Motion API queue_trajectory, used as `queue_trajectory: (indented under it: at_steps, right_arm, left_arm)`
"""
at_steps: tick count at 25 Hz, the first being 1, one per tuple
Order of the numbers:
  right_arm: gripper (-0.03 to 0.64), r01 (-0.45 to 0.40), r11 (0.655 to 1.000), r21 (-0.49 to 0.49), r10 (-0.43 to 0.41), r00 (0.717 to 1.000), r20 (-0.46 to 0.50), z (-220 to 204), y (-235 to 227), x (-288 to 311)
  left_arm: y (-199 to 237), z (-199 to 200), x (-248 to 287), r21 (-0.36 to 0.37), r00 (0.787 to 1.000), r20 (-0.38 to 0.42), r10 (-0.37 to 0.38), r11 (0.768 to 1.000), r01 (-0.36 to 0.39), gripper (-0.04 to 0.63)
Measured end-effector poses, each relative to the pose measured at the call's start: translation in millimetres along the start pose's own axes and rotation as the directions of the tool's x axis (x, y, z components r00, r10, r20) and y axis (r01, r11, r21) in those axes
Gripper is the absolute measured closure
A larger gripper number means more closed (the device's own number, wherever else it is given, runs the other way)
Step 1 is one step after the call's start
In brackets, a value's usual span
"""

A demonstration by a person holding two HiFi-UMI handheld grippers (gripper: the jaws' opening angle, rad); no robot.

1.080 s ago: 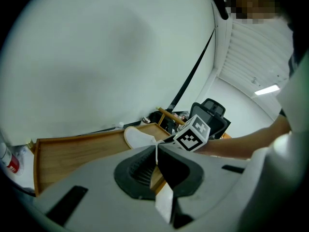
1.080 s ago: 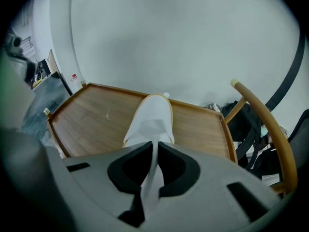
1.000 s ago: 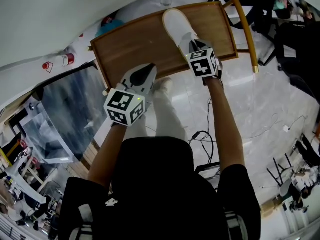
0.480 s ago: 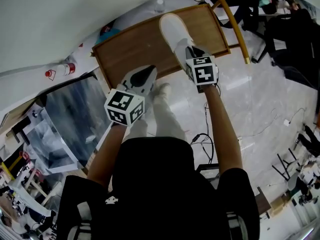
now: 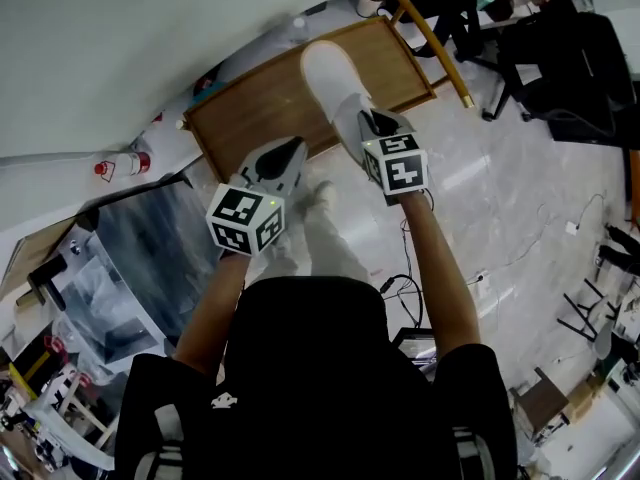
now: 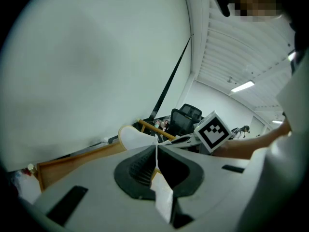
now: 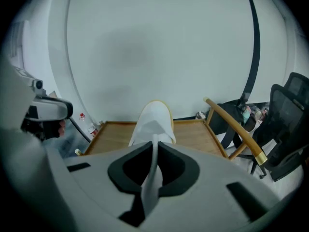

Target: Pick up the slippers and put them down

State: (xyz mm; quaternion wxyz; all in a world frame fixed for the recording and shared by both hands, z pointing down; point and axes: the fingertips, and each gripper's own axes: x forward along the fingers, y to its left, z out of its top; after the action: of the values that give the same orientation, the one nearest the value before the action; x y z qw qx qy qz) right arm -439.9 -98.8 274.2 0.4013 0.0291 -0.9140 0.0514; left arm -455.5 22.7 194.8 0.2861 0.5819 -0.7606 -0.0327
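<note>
The slipper (image 5: 330, 78) is off the table (image 5: 250, 108), white, pinched at its heel end by the right gripper (image 5: 368, 123). Its long axis runs straight ahead of that gripper and away from the person, toe farthest out, above the wooden top. In the right gripper view the jaws are clamped together on a thin white fold of the slipper (image 7: 153, 122), which rises beyond them with the table (image 7: 193, 132) spread underneath. Setting it down looks like a matter of lowering along that same line, toe leading.

The second slipper (image 6: 163, 199) is caught in the left gripper (image 6: 156, 151), whose jaws are squeezed onto a narrow white edge with a tan rim. Only that edge shows there. From the head view the left gripper (image 5: 288, 153) sits at the table's near edge, closer to the person than the right one, and the second slipper's body is probably tucked beneath it. I cannot tell which way it lies.

The far slipper's sole and its height above the wood can't be read from any view. A chair (image 5: 430, 38) stands just beyond the table's right end.
</note>
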Motion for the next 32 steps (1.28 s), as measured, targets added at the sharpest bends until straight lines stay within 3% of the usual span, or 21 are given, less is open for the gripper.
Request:
queue_trajectory:
  at_steps: [13, 19, 32]
  right_arm:
    - [0.604, 0.090, 0.996, -0.025, -0.087, 0.990, 0.108, -13, 54, -98]
    - [0.604, 0.132, 0.991, 0.001, -0.131, 0.981, 0.144, -32, 82, -140]
    - [0.604, 0.219, 0.973, 0.070, -0.228, 0.954, 0.192, -92, 134, -221]
  left_arm:
    - [-53, -3, -64, 0.103, 0.996, 0.035, -0.081, 0.992, 0.077, 0.583]
    - [-70, -14, -102, 0.200, 0.995, 0.041, -0.089, 0.977, 0.079, 0.583]
    - [-112, -35, -170, 0.290, 0.983, 0.072, -0.167, 0.947, 0.139, 0.583]
